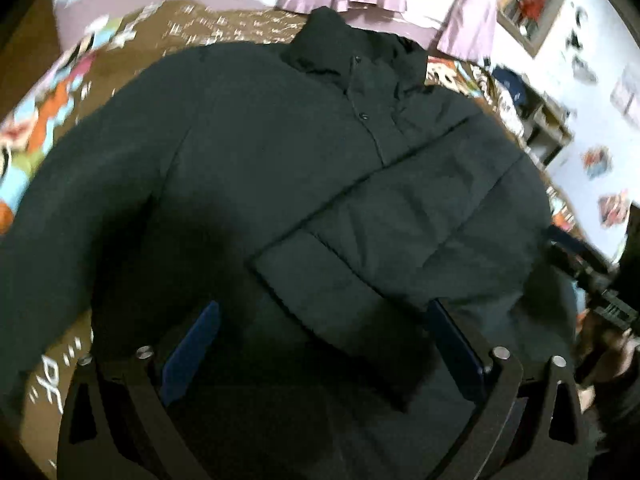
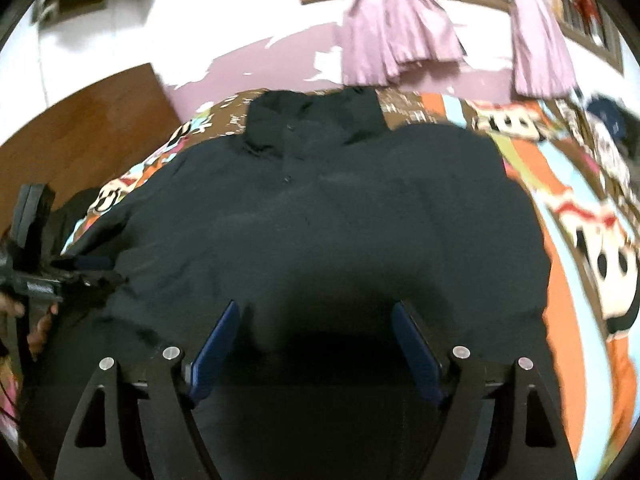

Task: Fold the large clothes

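Observation:
A large dark padded jacket (image 1: 280,152) lies front up on the bed, collar (image 1: 352,52) at the far end. Its right sleeve (image 1: 384,240) is folded across the chest. My left gripper (image 1: 324,320) is open and empty, hovering above the jacket's lower part. In the right wrist view the jacket (image 2: 320,220) fills the middle. My right gripper (image 2: 316,320) is open and empty above the jacket's hem. The left gripper (image 2: 80,268) also shows at the left edge of that view, by the jacket's left side.
The bed is covered by a colourful cartoon sheet (image 2: 580,220). Pink curtains (image 2: 396,28) hang behind the bed. A wooden board (image 2: 80,128) stands at the far left. Shelves (image 1: 548,128) stand at the right wall.

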A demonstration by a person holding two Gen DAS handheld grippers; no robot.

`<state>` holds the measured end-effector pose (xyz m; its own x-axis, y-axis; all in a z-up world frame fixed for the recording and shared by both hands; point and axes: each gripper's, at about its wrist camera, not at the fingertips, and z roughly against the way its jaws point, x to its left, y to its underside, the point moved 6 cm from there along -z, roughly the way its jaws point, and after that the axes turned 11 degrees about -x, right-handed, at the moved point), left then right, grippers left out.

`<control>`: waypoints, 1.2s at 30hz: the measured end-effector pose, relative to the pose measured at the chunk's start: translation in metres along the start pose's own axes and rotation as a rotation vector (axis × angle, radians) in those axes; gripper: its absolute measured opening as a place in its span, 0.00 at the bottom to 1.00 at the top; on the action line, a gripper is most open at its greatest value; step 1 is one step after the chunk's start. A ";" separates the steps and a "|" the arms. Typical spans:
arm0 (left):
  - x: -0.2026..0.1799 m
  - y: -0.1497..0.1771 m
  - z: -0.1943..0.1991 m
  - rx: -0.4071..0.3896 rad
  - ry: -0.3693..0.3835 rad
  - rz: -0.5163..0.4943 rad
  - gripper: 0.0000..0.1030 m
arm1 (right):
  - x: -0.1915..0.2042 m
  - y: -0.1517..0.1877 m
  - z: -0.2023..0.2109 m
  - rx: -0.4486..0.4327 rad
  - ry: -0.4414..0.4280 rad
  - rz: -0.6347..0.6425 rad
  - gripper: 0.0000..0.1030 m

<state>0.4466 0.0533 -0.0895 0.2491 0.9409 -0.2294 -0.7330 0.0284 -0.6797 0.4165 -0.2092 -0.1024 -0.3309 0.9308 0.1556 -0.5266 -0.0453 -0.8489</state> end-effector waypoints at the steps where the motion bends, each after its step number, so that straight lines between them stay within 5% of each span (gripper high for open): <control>1: 0.001 0.002 -0.003 -0.001 -0.016 -0.020 0.67 | -0.002 0.005 0.000 0.000 0.008 -0.017 0.75; 4: 0.004 0.010 -0.006 0.003 -0.045 -0.054 0.33 | -0.004 0.021 0.002 -0.001 0.034 -0.036 0.77; 8: 0.019 0.014 -0.006 -0.019 -0.084 -0.015 0.03 | 0.005 0.029 0.012 -0.022 0.060 0.031 0.80; 11: 0.021 0.011 0.005 -0.068 -0.093 -0.002 0.00 | 0.010 0.031 0.015 -0.008 0.058 0.059 0.81; 18: -0.007 -0.008 0.052 -0.254 -0.153 -0.152 0.00 | 0.014 0.025 0.021 -0.007 0.092 0.107 0.81; 23: 0.017 -0.015 0.059 -0.273 -0.197 -0.098 0.00 | 0.038 -0.013 0.011 -0.062 0.122 0.184 0.81; 29: 0.061 -0.023 0.048 -0.256 -0.251 0.035 0.00 | 0.073 -0.024 -0.061 0.064 0.079 0.177 0.81; 33: 0.069 -0.031 0.040 -0.236 -0.277 0.021 0.00 | 0.085 -0.022 -0.097 0.086 0.071 0.150 0.81; 36: 0.073 -0.021 0.025 -0.166 -0.255 0.039 0.00 | 0.089 -0.008 -0.120 0.152 0.117 0.217 0.92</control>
<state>0.4641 0.1303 -0.0744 0.0406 0.9952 -0.0892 -0.6204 -0.0449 -0.7830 0.4856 -0.0826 -0.1423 -0.3605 0.9286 -0.0884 -0.5678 -0.2936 -0.7690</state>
